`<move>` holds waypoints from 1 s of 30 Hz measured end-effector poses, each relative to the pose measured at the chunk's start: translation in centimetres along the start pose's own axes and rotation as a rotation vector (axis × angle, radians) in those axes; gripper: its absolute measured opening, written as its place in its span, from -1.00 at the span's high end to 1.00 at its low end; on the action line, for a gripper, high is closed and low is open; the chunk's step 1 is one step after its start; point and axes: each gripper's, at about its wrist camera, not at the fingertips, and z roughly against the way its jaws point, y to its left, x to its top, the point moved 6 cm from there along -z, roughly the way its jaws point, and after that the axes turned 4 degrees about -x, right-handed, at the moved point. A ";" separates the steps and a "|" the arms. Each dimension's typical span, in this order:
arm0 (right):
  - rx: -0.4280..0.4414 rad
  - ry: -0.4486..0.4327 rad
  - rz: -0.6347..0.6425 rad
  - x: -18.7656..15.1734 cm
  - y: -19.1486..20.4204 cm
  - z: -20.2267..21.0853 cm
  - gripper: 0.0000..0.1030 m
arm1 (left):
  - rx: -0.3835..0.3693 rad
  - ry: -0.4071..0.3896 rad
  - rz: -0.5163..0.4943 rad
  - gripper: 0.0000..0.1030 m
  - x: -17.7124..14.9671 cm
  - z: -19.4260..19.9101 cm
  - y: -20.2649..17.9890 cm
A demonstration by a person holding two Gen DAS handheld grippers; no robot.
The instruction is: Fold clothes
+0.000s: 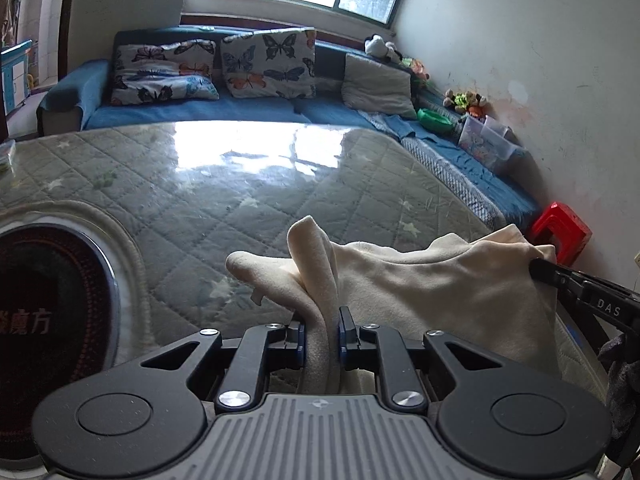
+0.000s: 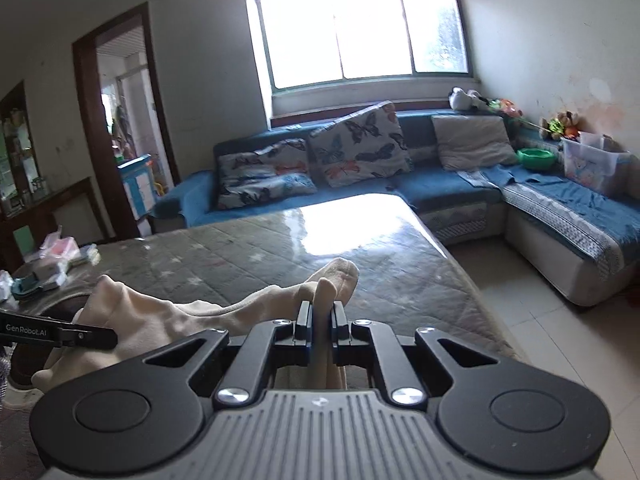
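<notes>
Both the left tool (image 1: 322, 330) and right tool (image 2: 320, 322) pinch the cream garment (image 1: 420, 280), lifted at lower frame; next, lay it flat on the surface (image 1: 240, 184).

White letters "DAS" stood on the black right tongs (image 1: 604, 300) in the left wrist view. "GenRobot.AI" stood in white on the black left tongs (image 2: 60, 332). The round dark heater (image 1: 52, 320) carried red Chinese characters, "魔方" readable.
</notes>
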 end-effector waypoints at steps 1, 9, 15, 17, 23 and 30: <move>-0.013 0.010 -0.002 -0.3 -0.4 -0.4 0.86 | 0.000 0.011 -0.001 0.68 -0.2 -0.4 0.0; -0.113 0.110 -0.021 -3.3 -2.1 -3.2 0.81 | 0.044 0.047 -0.020 0.45 -1.1 -1.2 1.0; -0.093 0.051 -0.001 -1.6 -1.0 -2.6 0.76 | 0.105 0.020 -0.028 0.27 -0.8 -0.5 1.6; -0.050 0.069 0.003 -1.6 0.2 -3.4 0.76 | 0.117 0.012 -0.026 0.26 -0.5 -0.4 1.7; 0.022 0.125 0.019 -2.0 3.2 -6.4 0.75 | 0.132 0.013 -0.025 0.24 0.3 -1.1 1.7; 0.011 0.150 0.026 -2.7 3.2 -8.2 0.71 | 0.164 0.031 -0.011 0.21 0.8 -3.3 2.4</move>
